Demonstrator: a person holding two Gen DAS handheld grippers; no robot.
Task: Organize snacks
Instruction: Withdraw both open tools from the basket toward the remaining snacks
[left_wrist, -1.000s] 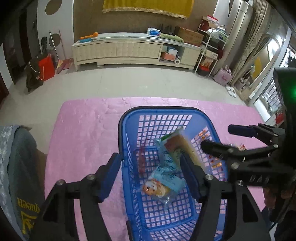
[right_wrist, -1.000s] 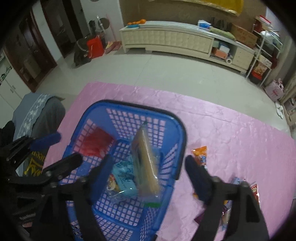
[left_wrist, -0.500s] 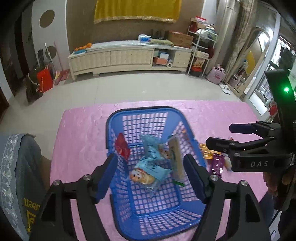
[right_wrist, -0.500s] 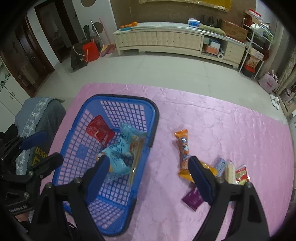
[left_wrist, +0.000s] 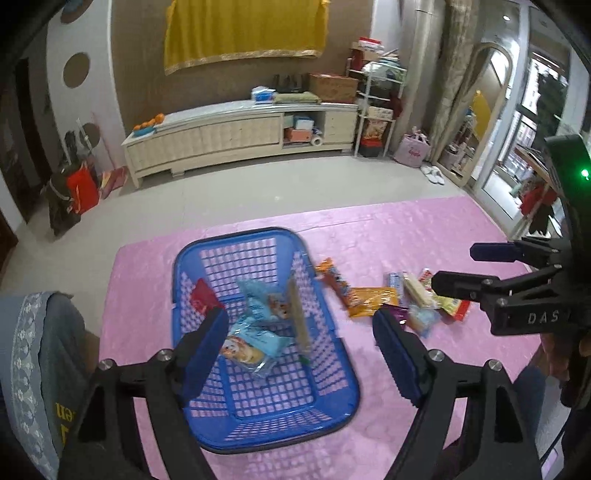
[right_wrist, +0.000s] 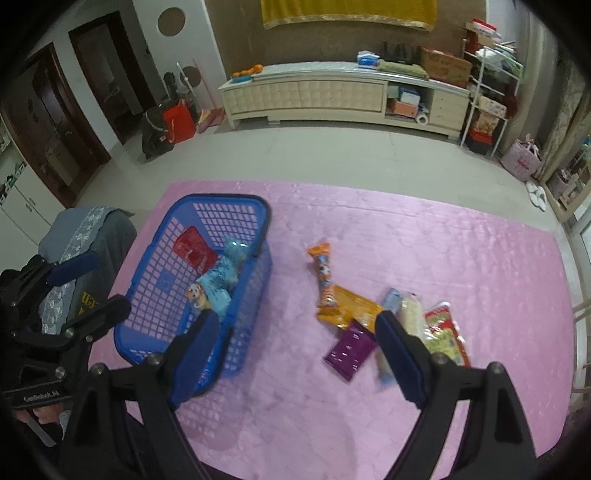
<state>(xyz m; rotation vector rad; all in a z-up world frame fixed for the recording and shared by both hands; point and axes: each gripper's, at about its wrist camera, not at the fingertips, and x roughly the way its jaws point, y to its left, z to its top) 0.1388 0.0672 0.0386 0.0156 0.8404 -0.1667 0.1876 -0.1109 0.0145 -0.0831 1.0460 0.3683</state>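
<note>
Both grippers have pulled up and back from the blue basket (left_wrist: 332, 369), empty. Left gripper (left_wrist: 299, 354) is opening over it with nothing between its pads; right gripper (right_wrist: 295, 354) spread wide above the loose snacks (right_wrist: 351, 314) right of the basket. Risk: pinching two overlapping packets together. Inside the basket: red packet (left_wrist: 202, 297), two light-blue packets (left_wrist: 255, 339), one flat pack on edge.

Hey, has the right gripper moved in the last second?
Yes. The right gripper has drawn back and to the right: it was over the blue basket, which now lies to its left, and loose snacks sit between its open fingers.
</note>
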